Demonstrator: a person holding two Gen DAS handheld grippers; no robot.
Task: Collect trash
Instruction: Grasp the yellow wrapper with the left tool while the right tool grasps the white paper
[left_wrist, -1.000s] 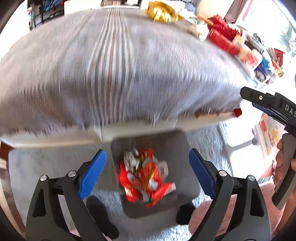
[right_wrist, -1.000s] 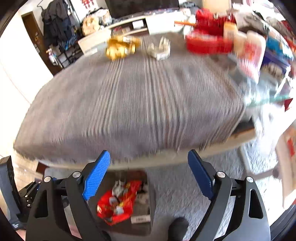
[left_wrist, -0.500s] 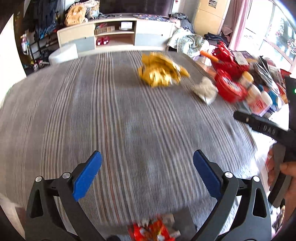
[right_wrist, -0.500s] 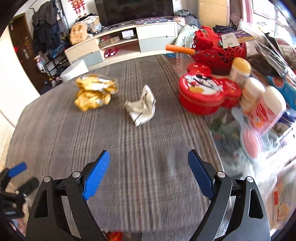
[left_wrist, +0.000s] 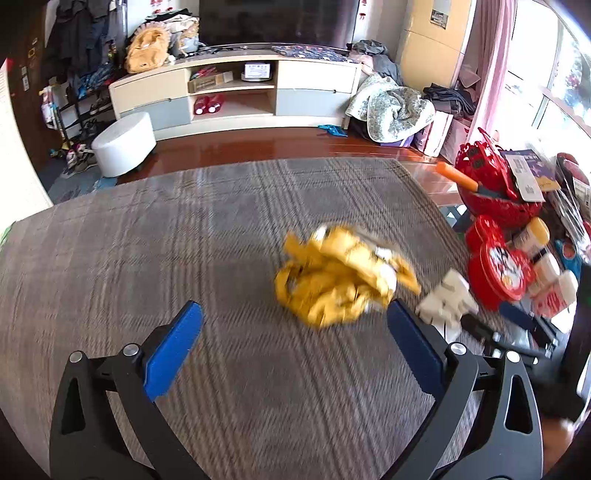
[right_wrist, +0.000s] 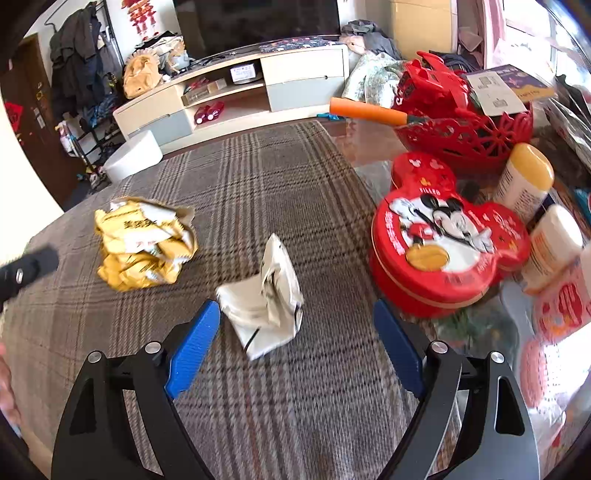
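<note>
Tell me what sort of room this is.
Most likely a lived-in home living room: a low TV cabinet with a dark screen above, a coat rack, and a cloth-covered table with snack clutter.

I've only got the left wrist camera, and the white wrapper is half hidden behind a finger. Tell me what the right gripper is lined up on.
Observer: The right gripper has its jaws open. The white crumpled wrapper lies on the cloth just ahead, framed between them and not gripped.
Operator: Check whether that wrapper touches the red tin.
Observer: No. A strip of bare plaid cloth separates it from the red Mickey Mouse tin on its right.
Operator: Describe the yellow one; it's blurred here.
Observer: The yellow wrapper is a crumpled bag with printed lettering, lying apart to the white wrapper's left.
</note>
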